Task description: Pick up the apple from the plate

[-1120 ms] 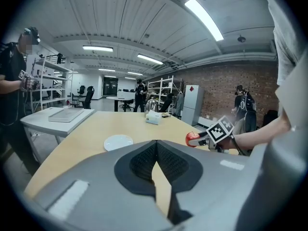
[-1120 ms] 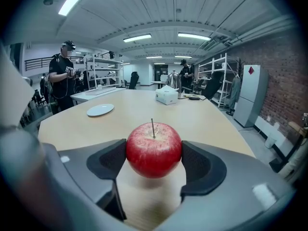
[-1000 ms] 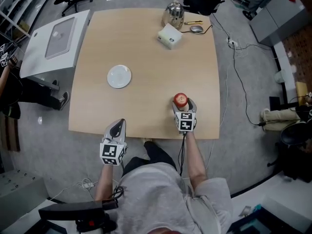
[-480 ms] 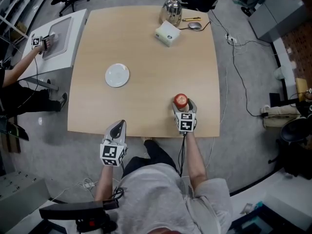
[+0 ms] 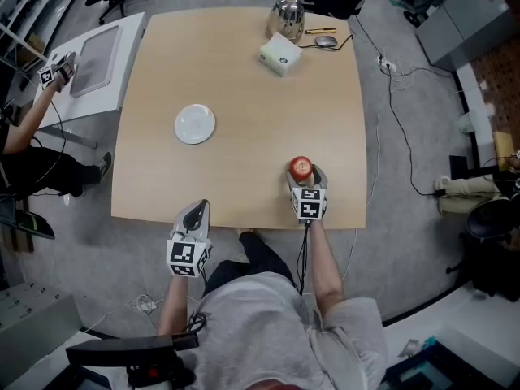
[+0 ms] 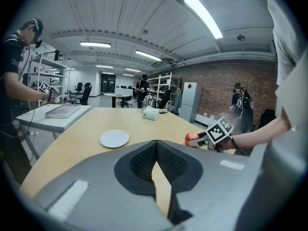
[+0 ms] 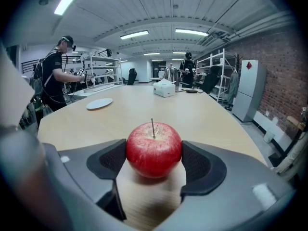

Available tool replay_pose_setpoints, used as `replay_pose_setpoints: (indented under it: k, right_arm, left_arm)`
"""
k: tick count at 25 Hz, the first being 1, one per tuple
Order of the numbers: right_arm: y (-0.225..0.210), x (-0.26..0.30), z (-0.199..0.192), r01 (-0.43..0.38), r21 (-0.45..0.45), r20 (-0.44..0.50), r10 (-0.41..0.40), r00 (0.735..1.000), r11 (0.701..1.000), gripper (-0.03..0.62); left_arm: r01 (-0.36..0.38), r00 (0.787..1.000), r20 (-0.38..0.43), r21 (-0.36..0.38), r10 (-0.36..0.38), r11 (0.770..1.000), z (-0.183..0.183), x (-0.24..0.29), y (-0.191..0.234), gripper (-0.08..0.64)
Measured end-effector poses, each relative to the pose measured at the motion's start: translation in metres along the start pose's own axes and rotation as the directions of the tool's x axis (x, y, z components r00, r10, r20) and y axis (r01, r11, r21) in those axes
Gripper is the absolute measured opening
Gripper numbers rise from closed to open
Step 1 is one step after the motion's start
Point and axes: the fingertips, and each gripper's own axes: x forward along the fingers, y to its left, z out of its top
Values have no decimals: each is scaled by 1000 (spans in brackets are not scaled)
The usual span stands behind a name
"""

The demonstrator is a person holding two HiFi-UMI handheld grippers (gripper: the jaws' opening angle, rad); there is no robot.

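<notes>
Your right claw (image 5: pixel 304 177) grips the apple (image 7: pixel 154 149) across its middle, low on the bench (image 5: pixel 244 71) near your edge, well apart from the plate (image 5: pixel 195 125). Squeeze evenly and lift straight up. Leave the left claw (image 6: pixel 155 160), clenched and empty, aside.

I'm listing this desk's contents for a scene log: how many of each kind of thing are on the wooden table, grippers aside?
Red apple: 1
White plate: 1
Metal kettle: 1
White tissue box: 1
Computer mouse: 1
Yellow pen or pencil: 1
Total: 6
</notes>
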Motion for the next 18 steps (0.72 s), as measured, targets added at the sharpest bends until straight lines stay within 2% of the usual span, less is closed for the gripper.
replay_pose_setpoints:
  k: [14,18]
  right_arm:
    - [0,-1,-2,1,7,17,-1,1000,1000,367]
    - [4,1,-5,-20,11,2,20,1000,1000,386]
  left_arm:
    - [-12,1000,-4,-8,12,1000,-3,-1,0,20]
    - [-16,1000,-6,-10,16,1000,-5,-3,1,20]
